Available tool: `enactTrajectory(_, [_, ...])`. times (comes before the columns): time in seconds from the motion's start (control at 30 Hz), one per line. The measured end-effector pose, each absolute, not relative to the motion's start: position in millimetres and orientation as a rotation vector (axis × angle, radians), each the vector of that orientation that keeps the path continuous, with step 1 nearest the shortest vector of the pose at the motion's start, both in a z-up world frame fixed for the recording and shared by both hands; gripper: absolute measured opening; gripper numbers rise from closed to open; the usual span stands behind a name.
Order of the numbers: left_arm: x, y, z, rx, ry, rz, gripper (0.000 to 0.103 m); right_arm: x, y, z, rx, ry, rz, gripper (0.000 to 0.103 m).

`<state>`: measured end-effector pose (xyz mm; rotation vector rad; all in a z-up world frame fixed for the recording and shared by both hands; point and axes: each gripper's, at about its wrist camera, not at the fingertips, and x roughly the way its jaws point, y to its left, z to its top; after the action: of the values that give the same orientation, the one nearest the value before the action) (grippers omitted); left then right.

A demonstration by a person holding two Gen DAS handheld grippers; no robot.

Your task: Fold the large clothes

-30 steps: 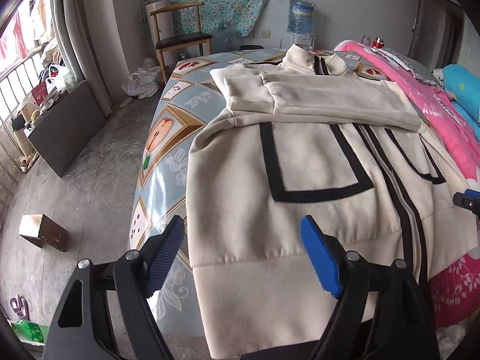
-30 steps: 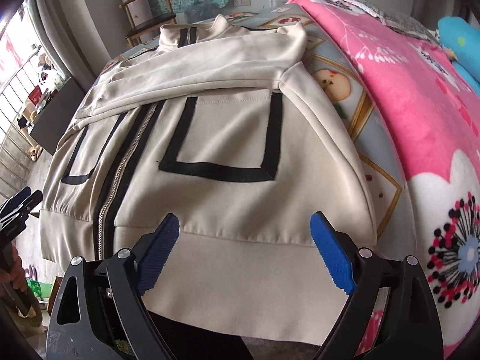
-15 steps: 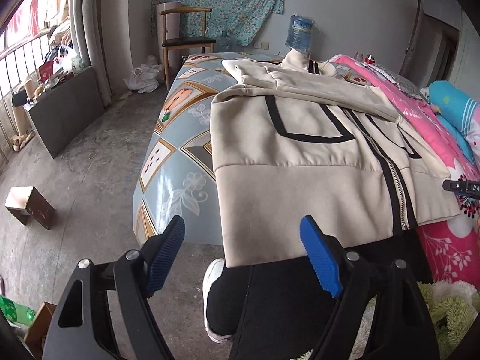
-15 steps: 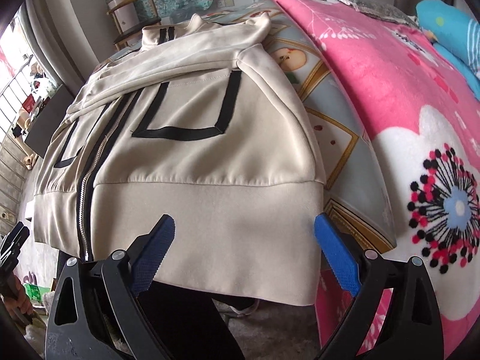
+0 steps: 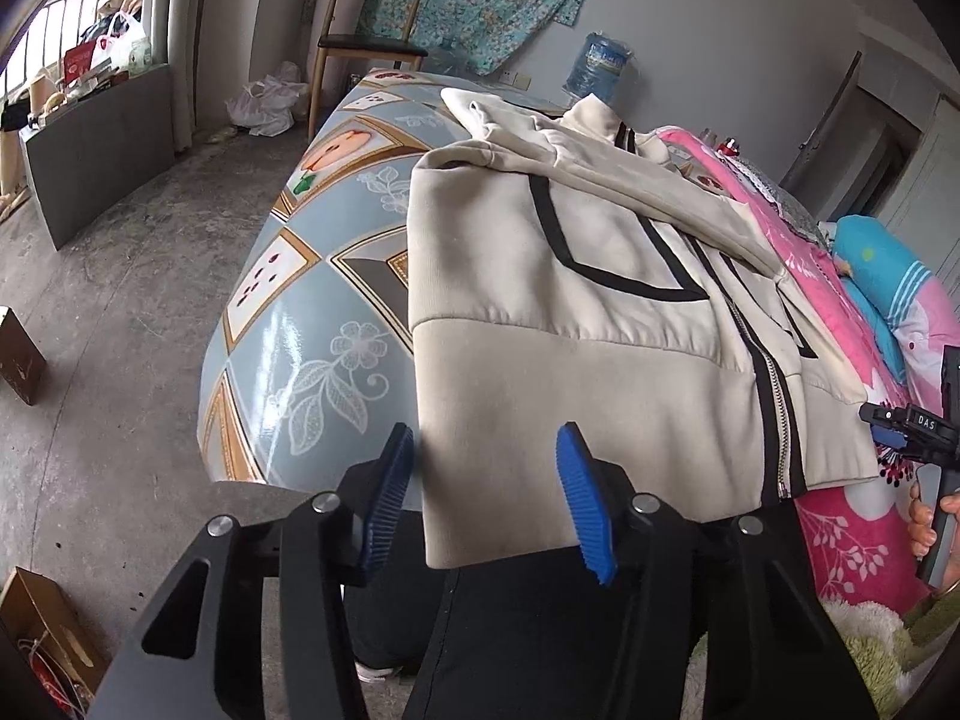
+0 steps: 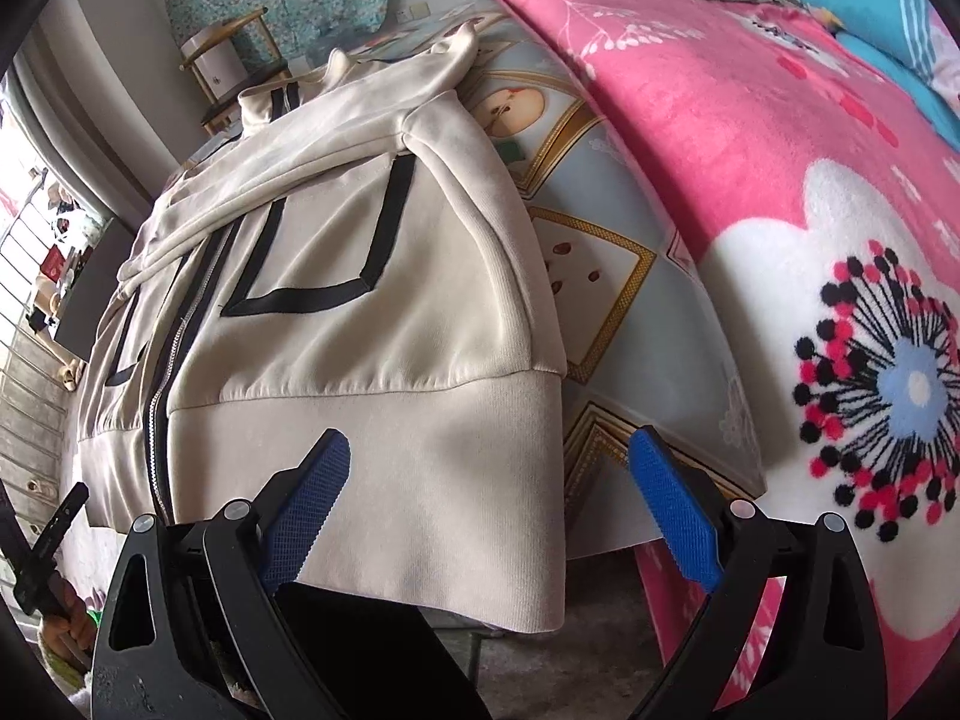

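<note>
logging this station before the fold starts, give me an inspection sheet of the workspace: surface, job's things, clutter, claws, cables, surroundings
surface: bed with a glossy blue patterned cover; pink blanket along one side
job's things: cream jacket lies front up, zipped, sleeves folded across the chest, hem hanging over the bed's near edge
clutter: blue pillow on the blanket
claws: left claw closing around the hem's left corner, pads not yet pressing; right claw open around the hem's right corner
cables: nothing seen
surroundings: wooden chair, water bottle, white bag and boxes on a concrete floor
</note>
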<state>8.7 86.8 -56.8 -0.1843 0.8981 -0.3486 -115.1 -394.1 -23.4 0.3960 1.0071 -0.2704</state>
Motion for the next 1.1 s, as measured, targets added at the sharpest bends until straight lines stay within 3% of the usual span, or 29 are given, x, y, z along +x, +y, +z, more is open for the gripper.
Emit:
enactTrajectory(0.33, [12, 94, -61, -0.285, 0.915, -0.415, 0.047, -128, -394, -24, 0.442, 1.022, -0.245, 0.091])
enactTrajectory(0.5, [13, 99, -68, -0.313, 0.939, -0.414, 0.038, -144, -384, -29, 0.466, 1.037, -0.233, 0.09])
enactTrajectory(0.77, [16, 100, -69, -0.304, 0.954, -0.392, 0.033, -150, -388, -27, 0.509, 1.022, -0.244, 0.073])
enactTrajectory(0.83, [16, 97, -68, -0.286, 0.968, -0.378, 0.033, -149, -388, -23, 0.508, 1.014, -0.245, 0.06])
enactTrajectory(1.03, [13, 84, -65, -0.193, 0.999, -0.324, 0.033, -146, -389, -26, 0.506, 1.018, -0.257, 0.054])
enactTrajectory(1.1, [14, 84, -67, -0.194, 1.017, -0.314, 0.033, -145, -388, -26, 0.494, 1.014, -0.258, 0.047])
